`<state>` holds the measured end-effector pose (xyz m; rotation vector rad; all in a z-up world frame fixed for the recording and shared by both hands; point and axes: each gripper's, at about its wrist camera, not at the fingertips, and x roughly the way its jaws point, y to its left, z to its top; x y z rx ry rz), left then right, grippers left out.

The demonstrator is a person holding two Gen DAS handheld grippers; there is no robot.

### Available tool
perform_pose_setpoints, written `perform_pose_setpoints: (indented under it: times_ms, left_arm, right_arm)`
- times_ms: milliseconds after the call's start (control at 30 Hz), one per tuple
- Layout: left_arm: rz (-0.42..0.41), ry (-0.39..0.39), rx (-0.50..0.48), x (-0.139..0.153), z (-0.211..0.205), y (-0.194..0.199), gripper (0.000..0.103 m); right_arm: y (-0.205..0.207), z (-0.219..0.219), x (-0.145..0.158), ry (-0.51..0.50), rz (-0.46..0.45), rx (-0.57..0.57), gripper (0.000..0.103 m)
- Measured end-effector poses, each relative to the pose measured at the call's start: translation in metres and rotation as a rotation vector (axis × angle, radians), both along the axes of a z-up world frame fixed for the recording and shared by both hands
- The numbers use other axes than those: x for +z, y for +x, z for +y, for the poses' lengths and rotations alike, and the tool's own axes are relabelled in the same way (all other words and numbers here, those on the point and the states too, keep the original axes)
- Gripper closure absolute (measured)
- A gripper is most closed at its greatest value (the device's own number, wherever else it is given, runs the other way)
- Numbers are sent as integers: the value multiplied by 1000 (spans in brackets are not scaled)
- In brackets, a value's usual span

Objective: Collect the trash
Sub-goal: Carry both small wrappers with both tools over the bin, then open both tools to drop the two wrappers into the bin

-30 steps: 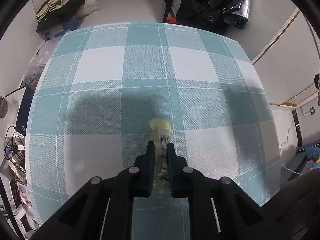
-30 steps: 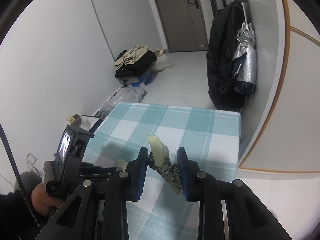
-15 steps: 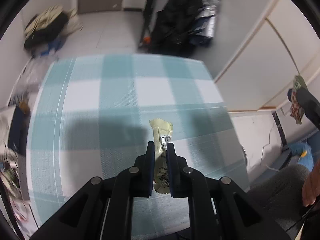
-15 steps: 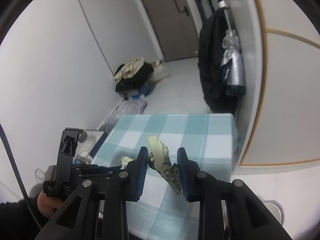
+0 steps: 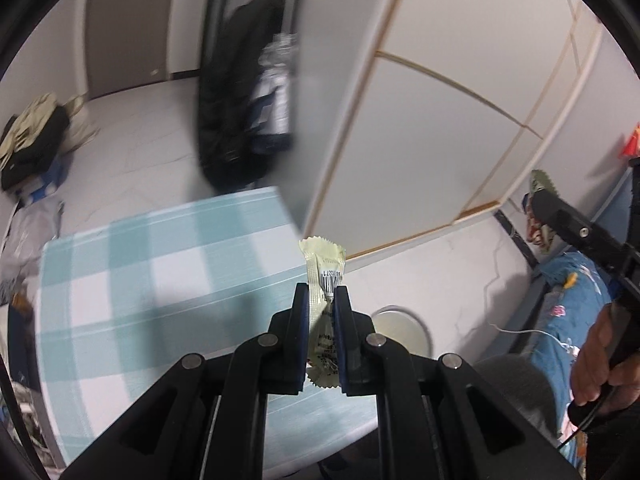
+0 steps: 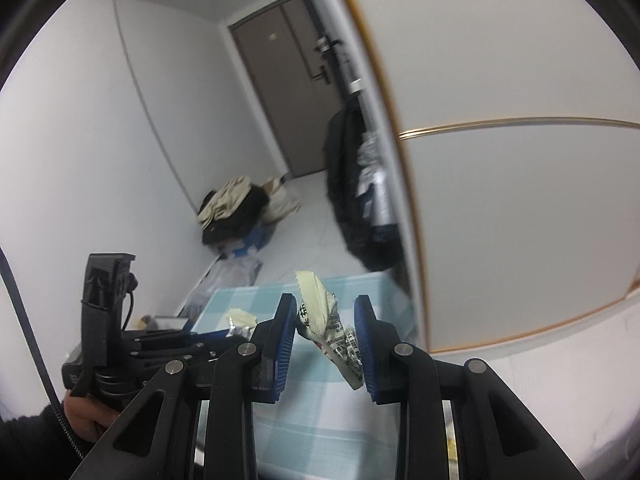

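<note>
Now that both hands have swung off the table (image 5: 168, 280), each jaws clenched on a pale candy wrapper (image 5: 322, 270), a round bin (image 5: 400, 330) shows just beyond the left jaws, ready for dropping.

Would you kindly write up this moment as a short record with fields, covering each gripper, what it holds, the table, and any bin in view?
left gripper: shut on a flat pale yellow wrapper, barcode side showing
right gripper: shut on a crumpled printed wrapper
table: teal and white checked cloth, below and behind both grippers
possible bin: round pale container on the floor past the table edge, partly hidden by the left gripper
held above: both wrappers are lifted clear of the cloth
blur: left wrist view is smeared, so background detail is unclear
</note>
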<state>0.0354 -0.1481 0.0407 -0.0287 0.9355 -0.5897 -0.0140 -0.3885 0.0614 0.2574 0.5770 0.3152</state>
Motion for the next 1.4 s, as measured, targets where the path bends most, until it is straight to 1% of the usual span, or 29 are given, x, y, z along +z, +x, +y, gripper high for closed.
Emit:
perform_pose_setpoints:
  times_ms: [200,300,400,533,600,700,733,800,833,1000,1100,1133,1233,1333,1400]
  left_arm:
    - [16,-29,-90,1,-49,1,96]
    - [37,-39,-135,-2,-72,2,96]
    - [63,-45,-178,-8,-97,5,96]
    - [123,-59,-240,-23,-125,7,96]
    - [171,-61,-270,-36,-140,11,96]
    - [271,-80,-308,-59,-160,18,96]
    - [304,-80,-310,-70,-166,22,96]
    - [350,-75,-323,-84,-176,25,96]
    - [374,-73,-332,-92,-182,27,96]
    - [491,-40,-359,-128,-204,36,96]
    - [528,-24,-364,-138,-210,38,96]
    - [553,-21,-369,-144,-214,41,96]
    - [575,1,-380,-152,-223,39,96]
    - [599,13,-386,-157,-228,39,96]
    - [620,20,-390,-163,-232,38,96]
  right_arm:
    - [-19,-56,-1,24,-8,-106,75]
    - [-25,-82,-10,38,10,-160,75]
    - [-30,-109,-28,65,50,-218,75]
    - [-32,-136,-65,81,133,-278,75]
    - [-31,-150,-85,100,177,-303,75]
    - [-26,-168,-118,142,243,-332,75]
    - [-24,-174,-133,166,272,-339,75]
    - [-18,-181,-152,193,310,-341,75]
    - [-14,-184,-168,207,342,-346,75]
    - [0,-195,-227,271,454,-352,75]
    - [-2,-200,-259,332,526,-330,74]
    - [-1,-200,-271,345,550,-324,74]
    - [5,-196,-298,363,618,-312,74]
    - [1,-194,-319,376,667,-301,72]
    - [0,-194,-326,367,688,-295,72]
